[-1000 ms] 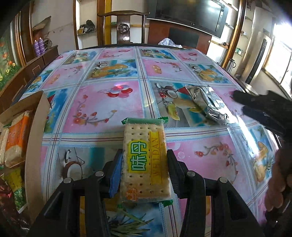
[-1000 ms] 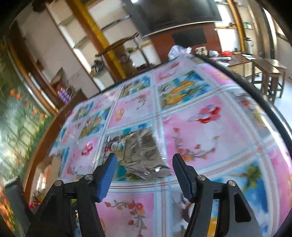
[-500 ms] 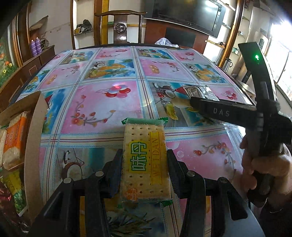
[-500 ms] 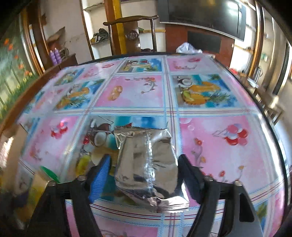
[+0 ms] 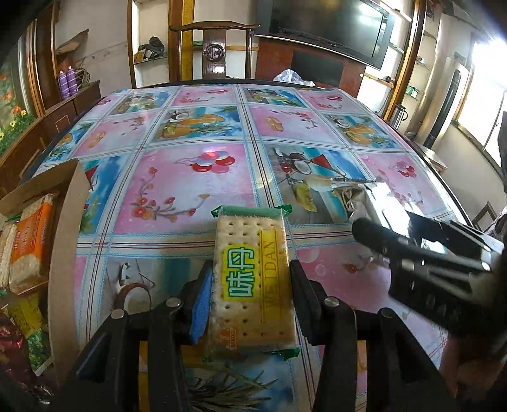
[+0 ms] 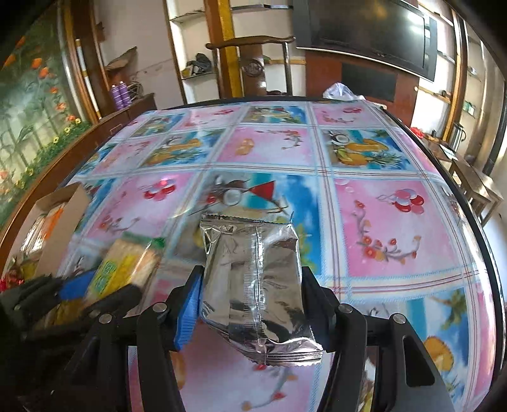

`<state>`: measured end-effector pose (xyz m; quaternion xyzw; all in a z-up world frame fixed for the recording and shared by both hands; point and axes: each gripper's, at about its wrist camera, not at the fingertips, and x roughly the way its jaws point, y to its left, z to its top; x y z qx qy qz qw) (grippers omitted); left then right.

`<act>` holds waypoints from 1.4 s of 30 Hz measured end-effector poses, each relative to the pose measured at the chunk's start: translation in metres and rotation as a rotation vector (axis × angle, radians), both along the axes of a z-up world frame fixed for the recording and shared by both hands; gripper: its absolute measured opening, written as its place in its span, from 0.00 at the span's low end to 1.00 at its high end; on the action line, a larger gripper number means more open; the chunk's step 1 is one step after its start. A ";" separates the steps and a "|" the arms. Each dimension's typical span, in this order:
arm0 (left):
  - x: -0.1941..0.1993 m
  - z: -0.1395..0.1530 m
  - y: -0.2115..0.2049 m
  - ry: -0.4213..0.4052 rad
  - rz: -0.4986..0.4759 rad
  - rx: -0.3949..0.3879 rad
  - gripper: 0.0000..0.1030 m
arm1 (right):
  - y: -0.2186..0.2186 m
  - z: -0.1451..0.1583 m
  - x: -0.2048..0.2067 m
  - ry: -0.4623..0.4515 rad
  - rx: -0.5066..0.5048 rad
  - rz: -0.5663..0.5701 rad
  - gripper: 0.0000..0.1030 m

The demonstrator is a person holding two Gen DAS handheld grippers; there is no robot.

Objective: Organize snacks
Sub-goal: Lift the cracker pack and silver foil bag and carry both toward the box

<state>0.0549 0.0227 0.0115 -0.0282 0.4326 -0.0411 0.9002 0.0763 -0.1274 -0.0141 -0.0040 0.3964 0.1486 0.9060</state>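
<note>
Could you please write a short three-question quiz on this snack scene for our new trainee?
1. True or false: the left gripper is shut on the cracker pack.
2. Which snack sits between the right gripper's fingers? A. silver pouch B. orange pack C. red bag
3. On which side of the table, in the left wrist view, is the cardboard box?

Key: 1 true; 2 A; 3 the left side.

Pretty lived-in room: a wooden chair (image 5: 213,47) sits at the far edge of the tabletop (image 5: 202,133), which wears a glossy fruit-and-flower cloth. Big flat TV (image 5: 326,28) on the back wall, open shelves (image 6: 193,47) beside it, a floral mural (image 6: 28,104) on the left, and bright daylight pours through the right-hand window (image 5: 488,92).
</note>
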 end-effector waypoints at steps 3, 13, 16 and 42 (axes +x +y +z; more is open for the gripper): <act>-0.002 0.003 -0.003 -0.019 -0.001 0.017 0.43 | -0.006 0.004 0.001 -0.008 0.034 -0.009 0.61; -0.007 0.009 -0.006 -0.049 -0.007 0.034 0.43 | -0.007 0.010 -0.002 -0.025 0.064 -0.012 0.61; -0.007 0.009 -0.006 -0.051 -0.006 0.034 0.43 | -0.007 0.010 -0.002 -0.025 0.066 -0.014 0.61; -0.030 0.047 0.014 -0.155 0.029 -0.042 0.43 | -0.014 0.034 -0.019 -0.138 0.136 -0.097 0.61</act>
